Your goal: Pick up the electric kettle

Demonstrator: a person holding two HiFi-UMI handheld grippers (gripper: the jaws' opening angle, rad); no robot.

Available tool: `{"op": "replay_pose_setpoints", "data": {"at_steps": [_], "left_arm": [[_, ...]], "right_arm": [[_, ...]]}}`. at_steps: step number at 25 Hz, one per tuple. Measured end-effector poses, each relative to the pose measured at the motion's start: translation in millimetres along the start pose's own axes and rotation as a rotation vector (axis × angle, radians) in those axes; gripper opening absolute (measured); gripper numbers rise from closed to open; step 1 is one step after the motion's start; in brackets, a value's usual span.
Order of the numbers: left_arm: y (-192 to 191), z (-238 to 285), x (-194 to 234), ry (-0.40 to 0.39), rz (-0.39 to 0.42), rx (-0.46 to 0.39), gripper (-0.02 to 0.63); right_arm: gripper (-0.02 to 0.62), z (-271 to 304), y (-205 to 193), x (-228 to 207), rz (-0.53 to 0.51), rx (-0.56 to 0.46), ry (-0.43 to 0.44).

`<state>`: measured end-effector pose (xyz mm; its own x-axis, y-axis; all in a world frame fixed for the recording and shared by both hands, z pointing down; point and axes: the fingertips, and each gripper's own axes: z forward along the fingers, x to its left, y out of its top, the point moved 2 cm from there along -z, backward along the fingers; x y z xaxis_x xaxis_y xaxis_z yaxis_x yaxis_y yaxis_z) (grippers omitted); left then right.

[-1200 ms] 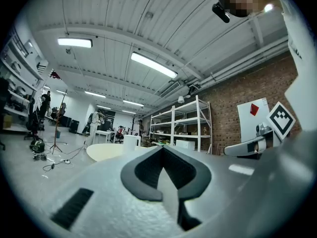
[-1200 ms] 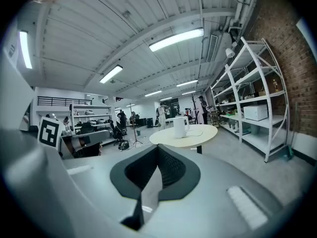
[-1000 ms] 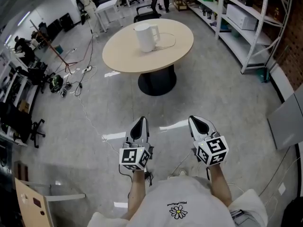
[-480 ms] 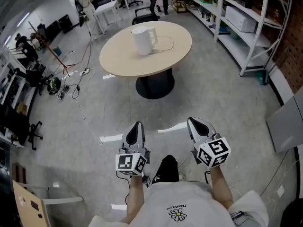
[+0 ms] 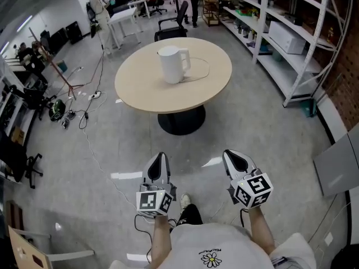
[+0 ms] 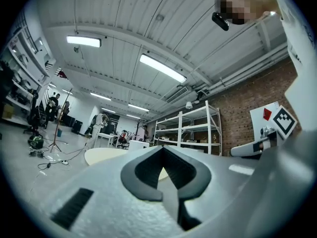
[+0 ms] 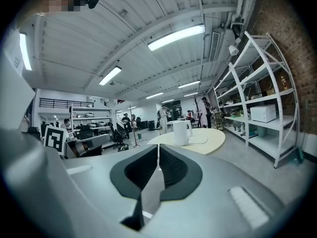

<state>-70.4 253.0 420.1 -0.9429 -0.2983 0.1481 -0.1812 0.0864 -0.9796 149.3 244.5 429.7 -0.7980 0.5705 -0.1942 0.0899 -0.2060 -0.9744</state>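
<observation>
The smooth grey moulded jaws of the left gripper [image 6: 162, 150] and the right gripper [image 7: 158, 150] are pressed together on nothing, side by side above a glossy grey floor [image 5: 269, 133]. Well ahead, the white cylindrical electric kettle [image 5: 173, 64] stands upright on a round beige matte table [image 5: 140, 91].

Head view looks steeply down; both gripper views face the distant round table [image 5: 145, 88].
</observation>
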Motion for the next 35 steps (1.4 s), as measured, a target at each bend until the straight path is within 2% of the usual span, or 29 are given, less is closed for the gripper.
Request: {"op": "replay_pose_setpoints", "data": {"at_steps": [8,14,19,23,26,35], "left_arm": [[31.6,101.2,115.4,-0.03,0.043,-0.021,0.002],[35.4,162.6,176.4,-0.05,0.047,-0.018,0.002],[17.2,214.3,200.0,-0.046,0.035,-0.003,0.002],[5.6,268.9,218.1,-0.034,0.01,0.006,0.002],[2.2,319.3,229.5,-0.02,0.018,0.009,-0.003],[2.9,464.6,243.2,0.003,0.037,0.001,-0.003]], "right_arm": [[0.006,145.2,40.0,-2.4,0.015,-0.047,-0.049],[0.006,222.1,48.1,-23.0,0.047,-0.04,-0.109],[0.012,275.6,45.8,-54.1,0.073,-0.012,-0.116],[0.014,326.6,53.8,-89.0,0.055,-0.012,-0.107],[0.014,365.6,70.6,-129.8,0.051,-0.035,-0.116],[0.015,467.1,125.3,-233.6,0.04,-0.082,-0.064]]}}
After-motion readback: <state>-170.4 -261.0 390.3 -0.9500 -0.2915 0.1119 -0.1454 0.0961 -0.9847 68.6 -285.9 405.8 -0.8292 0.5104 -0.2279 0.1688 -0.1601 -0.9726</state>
